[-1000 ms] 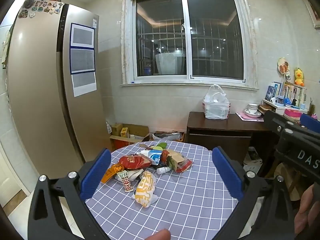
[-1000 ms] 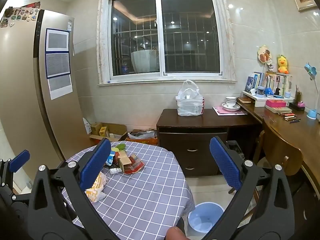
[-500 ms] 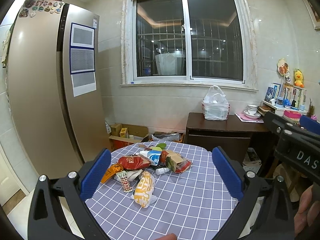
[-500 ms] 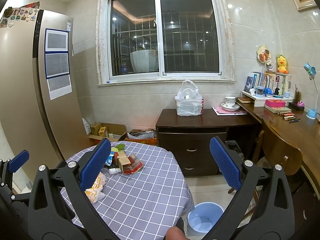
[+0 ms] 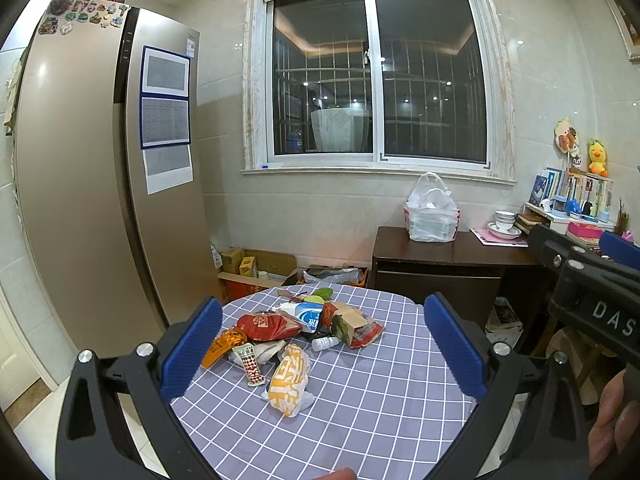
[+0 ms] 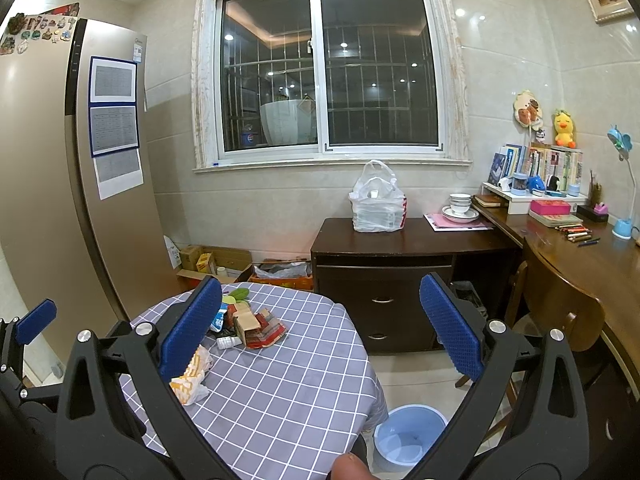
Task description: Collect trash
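A pile of trash lies on the round table with the checked cloth (image 5: 372,400): a yellow-and-white wrapper (image 5: 289,385), a red snack bag (image 5: 266,326), an orange wrapper (image 5: 222,346), a small white bottle (image 5: 326,343) and a brown paper bag (image 5: 350,322). The pile also shows in the right wrist view (image 6: 256,326). A light blue bin (image 6: 408,438) stands on the floor right of the table. My left gripper (image 5: 322,348) is open and empty, above the near side of the table. My right gripper (image 6: 316,330) is open and empty, above the table's right edge.
A tall gold fridge (image 5: 92,200) stands at the left. A dark wooden cabinet (image 6: 392,276) with a white plastic bag (image 6: 378,204) stands under the window. A wooden desk and chair (image 6: 560,304) run along the right wall. Cardboard boxes (image 5: 256,268) lie on the floor.
Both views have drifted slightly; the left gripper has come a little closer to the trash pile. Both grippers stay open and empty.
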The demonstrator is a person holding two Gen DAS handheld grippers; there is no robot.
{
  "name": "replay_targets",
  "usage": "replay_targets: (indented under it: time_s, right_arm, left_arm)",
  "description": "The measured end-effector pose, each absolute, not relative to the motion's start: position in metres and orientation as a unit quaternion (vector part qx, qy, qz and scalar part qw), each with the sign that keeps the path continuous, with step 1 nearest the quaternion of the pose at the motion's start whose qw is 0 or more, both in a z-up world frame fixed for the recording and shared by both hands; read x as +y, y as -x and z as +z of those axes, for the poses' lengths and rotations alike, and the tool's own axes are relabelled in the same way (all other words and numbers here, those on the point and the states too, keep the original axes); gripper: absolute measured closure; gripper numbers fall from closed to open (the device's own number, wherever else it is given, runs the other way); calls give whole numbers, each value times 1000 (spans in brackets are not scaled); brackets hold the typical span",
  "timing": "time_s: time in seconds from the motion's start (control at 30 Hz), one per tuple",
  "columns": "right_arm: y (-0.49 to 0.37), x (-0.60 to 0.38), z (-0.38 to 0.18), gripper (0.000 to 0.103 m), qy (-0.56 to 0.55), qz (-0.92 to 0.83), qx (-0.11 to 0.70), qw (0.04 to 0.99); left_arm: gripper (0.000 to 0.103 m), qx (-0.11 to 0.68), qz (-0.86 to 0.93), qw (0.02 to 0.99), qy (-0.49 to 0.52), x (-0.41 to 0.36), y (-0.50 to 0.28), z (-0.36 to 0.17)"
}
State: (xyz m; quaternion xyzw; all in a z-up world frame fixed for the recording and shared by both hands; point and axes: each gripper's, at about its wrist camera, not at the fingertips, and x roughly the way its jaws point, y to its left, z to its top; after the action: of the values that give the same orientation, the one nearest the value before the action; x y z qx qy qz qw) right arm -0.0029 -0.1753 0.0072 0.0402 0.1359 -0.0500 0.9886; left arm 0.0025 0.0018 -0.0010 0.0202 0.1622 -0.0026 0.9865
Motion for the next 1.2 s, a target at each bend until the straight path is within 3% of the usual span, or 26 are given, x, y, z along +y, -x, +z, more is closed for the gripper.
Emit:
replay_targets:
  time_s: [0.7,1.2]
  right_arm:
    - [-7,-173,8,6,-36,-49,143,988]
    - [-67,-157,-23,6,-24,-39,214,976]
  left_arm:
    - [4,169,1,985,-18,10,-12,-1]
    - [4,243,28,970,-9,54,-59,-59]
